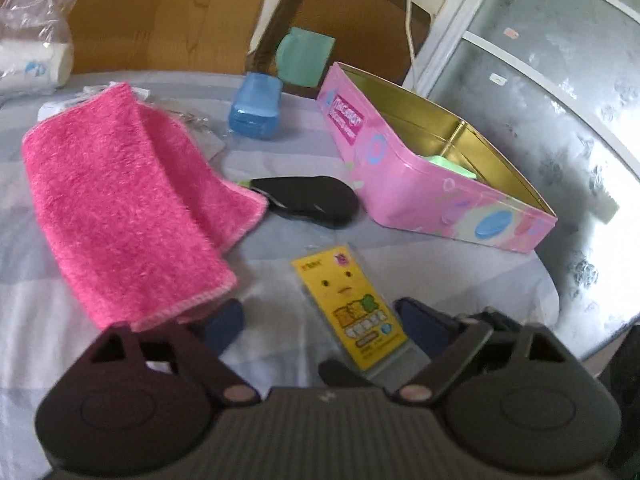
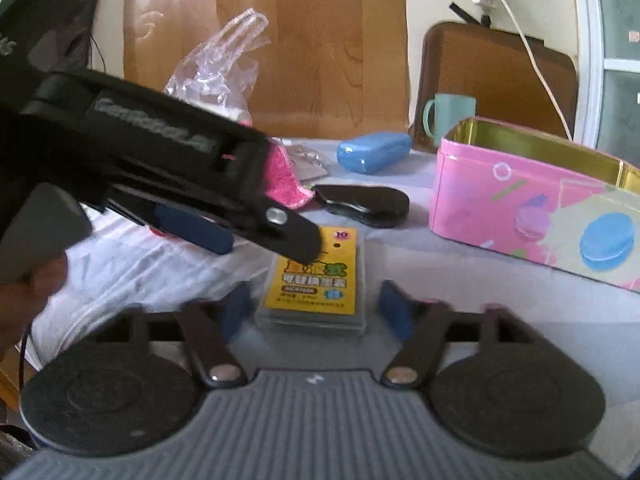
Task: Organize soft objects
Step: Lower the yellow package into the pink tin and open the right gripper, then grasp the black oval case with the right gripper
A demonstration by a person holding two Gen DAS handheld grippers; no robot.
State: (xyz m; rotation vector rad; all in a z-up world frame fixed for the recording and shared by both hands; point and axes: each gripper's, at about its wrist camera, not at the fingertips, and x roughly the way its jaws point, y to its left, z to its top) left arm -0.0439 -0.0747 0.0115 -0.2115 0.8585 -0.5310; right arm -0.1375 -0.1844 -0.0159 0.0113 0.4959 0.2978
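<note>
A fluffy pink towel point(image 1: 120, 208) lies rumpled on the left of the cloth-covered table; the right wrist view shows only a corner of the pink towel point(image 2: 284, 184) behind the left gripper. A black soft pouch point(image 1: 312, 200) point(image 2: 364, 204) lies beside it. A yellow card pack point(image 1: 352, 304) point(image 2: 316, 280) lies flat in front. My left gripper point(image 1: 320, 320) point(image 2: 268, 240) is open, its fingers straddling the pack's width from above, one tip next to the towel's hem. My right gripper point(image 2: 316, 308) is open around the pack's near end, with small gaps to both pads.
An open pink tin point(image 1: 400, 196) point(image 2: 500, 208) with a gold inside stands at the right, something green in it. Behind are a blue case point(image 1: 256, 108) point(image 2: 372, 152), a green mug point(image 1: 304, 56) point(image 2: 448, 114), a plastic bag point(image 2: 224, 68) and a brown chair point(image 2: 500, 72).
</note>
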